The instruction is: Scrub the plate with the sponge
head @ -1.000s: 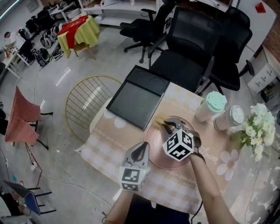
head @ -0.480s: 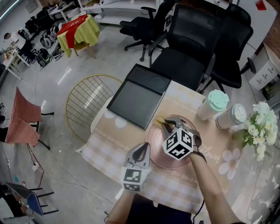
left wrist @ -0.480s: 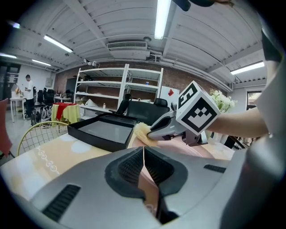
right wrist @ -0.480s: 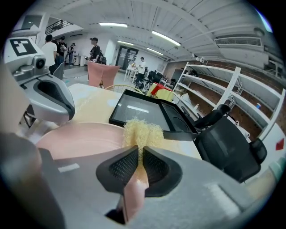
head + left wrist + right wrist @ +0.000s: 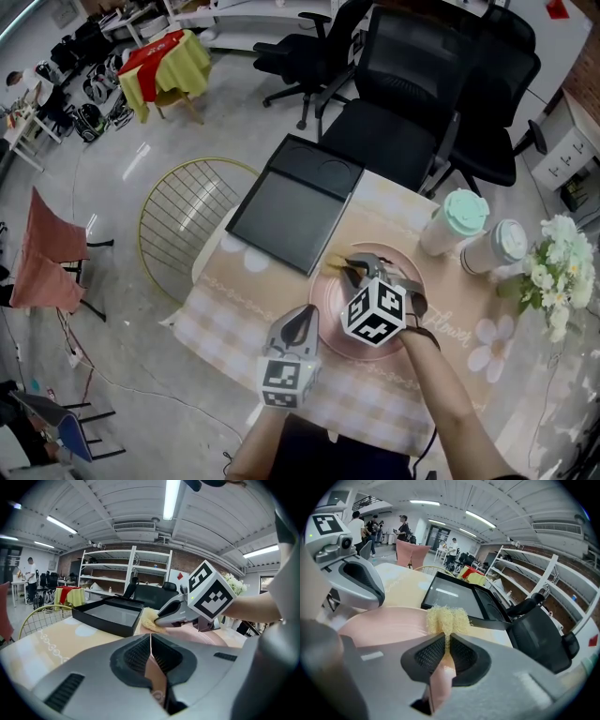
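A pink plate [image 5: 330,323] lies on the checked tablecloth, with my right gripper [image 5: 349,269] over its far left part. That gripper [image 5: 447,641] is shut on a yellow sponge [image 5: 447,619], which sticks out past the jaw tips and rests by the plate's [image 5: 379,625] far rim. The sponge [image 5: 335,260] peeks out just beyond the jaws in the head view. My left gripper [image 5: 304,319] sits at the plate's near left edge, tips pointing at the plate. Its jaws [image 5: 150,641] are shut with nothing seen between them. From there I see the right gripper [image 5: 161,620] pressing the sponge [image 5: 149,618] down.
A black tray [image 5: 281,211] sits on the table just beyond the plate's left side. Two lidded cups [image 5: 452,223] [image 5: 497,246] and white flowers [image 5: 562,267] stand at the right. A gold wire chair [image 5: 183,220] and black office chairs [image 5: 412,94] surround the table.
My right gripper has shifted slightly left across the plate with the sponge still in it. The left gripper has barely moved.
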